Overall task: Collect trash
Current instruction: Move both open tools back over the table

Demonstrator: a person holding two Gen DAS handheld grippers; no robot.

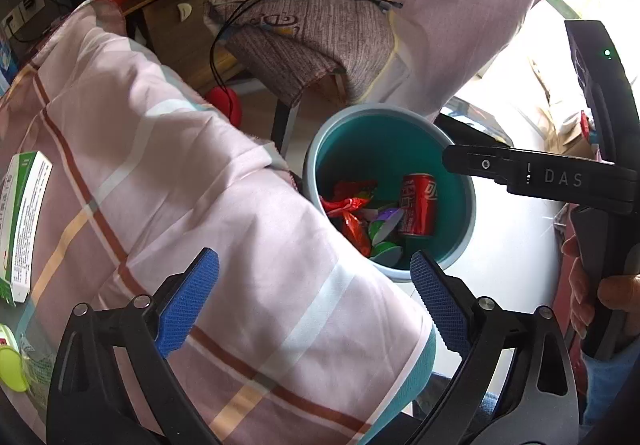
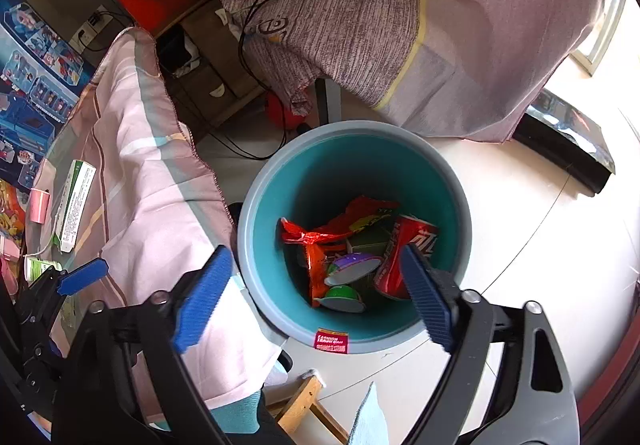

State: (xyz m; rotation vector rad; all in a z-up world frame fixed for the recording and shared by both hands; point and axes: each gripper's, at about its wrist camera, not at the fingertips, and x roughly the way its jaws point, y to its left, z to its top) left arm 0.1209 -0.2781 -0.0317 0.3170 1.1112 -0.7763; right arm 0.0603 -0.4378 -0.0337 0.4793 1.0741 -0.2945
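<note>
The teal trash bin [image 2: 356, 181] stands on the pale floor, at the foot of a bench draped in a pink plaid cloth [image 1: 192, 205]. Inside the bin lie a red soda can [image 2: 404, 257], crumpled red wrappers [image 2: 320, 241] and two small cups, one purple [image 2: 352, 269] and one green [image 2: 340, 297]; the can leans against the wall at 3 o'clock in the right wrist view.

The right hand-held gripper [image 2: 316, 297] hangs over the bin's near rim with its blue pads spread wide and nothing between them. The left hand-held gripper [image 1: 316, 301] is above the cloth edge at 9 o'clock of the bin, jaws likewise apart and empty.

A green-and-white box [image 1: 24, 221] lies on the cloth at 9 o'clock in the left wrist view.
</note>
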